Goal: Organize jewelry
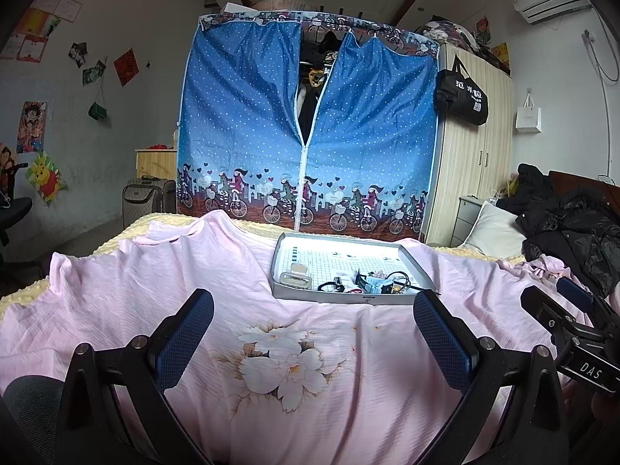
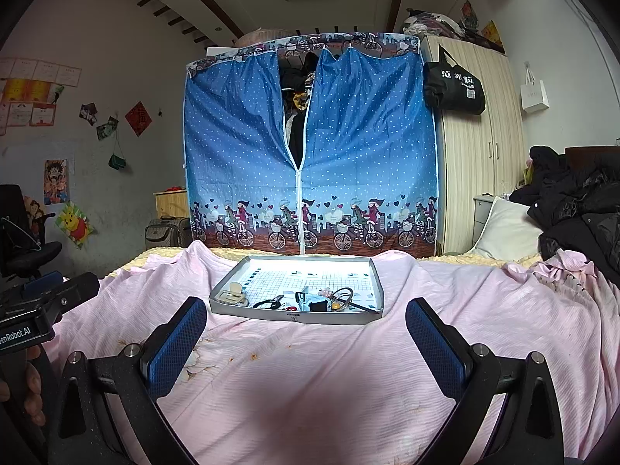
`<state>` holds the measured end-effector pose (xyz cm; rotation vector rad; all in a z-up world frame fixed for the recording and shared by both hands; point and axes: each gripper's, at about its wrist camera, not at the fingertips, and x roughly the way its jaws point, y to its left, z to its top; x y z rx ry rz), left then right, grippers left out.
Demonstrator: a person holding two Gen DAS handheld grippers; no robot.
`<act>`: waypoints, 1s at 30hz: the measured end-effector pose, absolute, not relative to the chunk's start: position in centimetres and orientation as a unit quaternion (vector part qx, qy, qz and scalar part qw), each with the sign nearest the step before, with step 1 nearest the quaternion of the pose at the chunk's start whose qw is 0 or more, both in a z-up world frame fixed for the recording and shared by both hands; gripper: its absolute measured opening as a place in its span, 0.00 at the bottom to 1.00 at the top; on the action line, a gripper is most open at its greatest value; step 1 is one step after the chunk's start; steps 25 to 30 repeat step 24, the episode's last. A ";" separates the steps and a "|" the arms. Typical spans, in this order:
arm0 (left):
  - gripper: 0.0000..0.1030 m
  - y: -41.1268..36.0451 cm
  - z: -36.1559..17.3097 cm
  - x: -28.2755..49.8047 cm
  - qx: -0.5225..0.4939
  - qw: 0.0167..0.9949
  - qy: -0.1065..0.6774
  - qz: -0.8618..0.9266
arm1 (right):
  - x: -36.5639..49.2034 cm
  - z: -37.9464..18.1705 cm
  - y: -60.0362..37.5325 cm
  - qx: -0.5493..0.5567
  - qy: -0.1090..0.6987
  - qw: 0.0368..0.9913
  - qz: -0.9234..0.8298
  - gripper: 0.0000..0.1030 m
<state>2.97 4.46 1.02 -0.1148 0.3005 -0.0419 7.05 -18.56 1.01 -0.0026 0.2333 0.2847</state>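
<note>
While both grippers, left (image 1: 314, 333) and right (image 2: 306, 333), hover spread and empty, jewelry (image 2: 310, 299) lies jumbled in the tray (image 2: 296, 316). Sorting looks unfinished, though it's hard to tell.

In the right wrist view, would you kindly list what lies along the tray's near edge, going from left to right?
Cream hair clip → black clip → pale blue item → metal ring, all inside the tray.

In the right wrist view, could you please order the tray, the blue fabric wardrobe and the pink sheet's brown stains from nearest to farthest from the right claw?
From the open right claw:
1. Brown stains, on the pink sheet just ahead, slightly left.
2. Tray, farther up the bed, centred.
3. Blue fabric wardrobe, standing beyond the bed.
</note>
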 end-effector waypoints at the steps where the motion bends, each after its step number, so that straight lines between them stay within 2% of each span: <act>1: 0.98 4.5 1.0 3.0 -0.057 0.987 0.150 -0.021 | 7.1 1.0 -18.6 -0.001 0.116 0.983 0.141 1.00; 10: 0.98 4.6 1.6 2.2 -0.050 0.991 0.124 -0.001 | 7.1 1.1 -18.6 -0.001 0.117 0.983 0.142 1.00; 30: 0.98 5.2 0.9 3.1 -0.020 0.991 0.131 0.013 | 7.1 1.2 -18.6 -0.001 0.117 0.983 0.142 1.00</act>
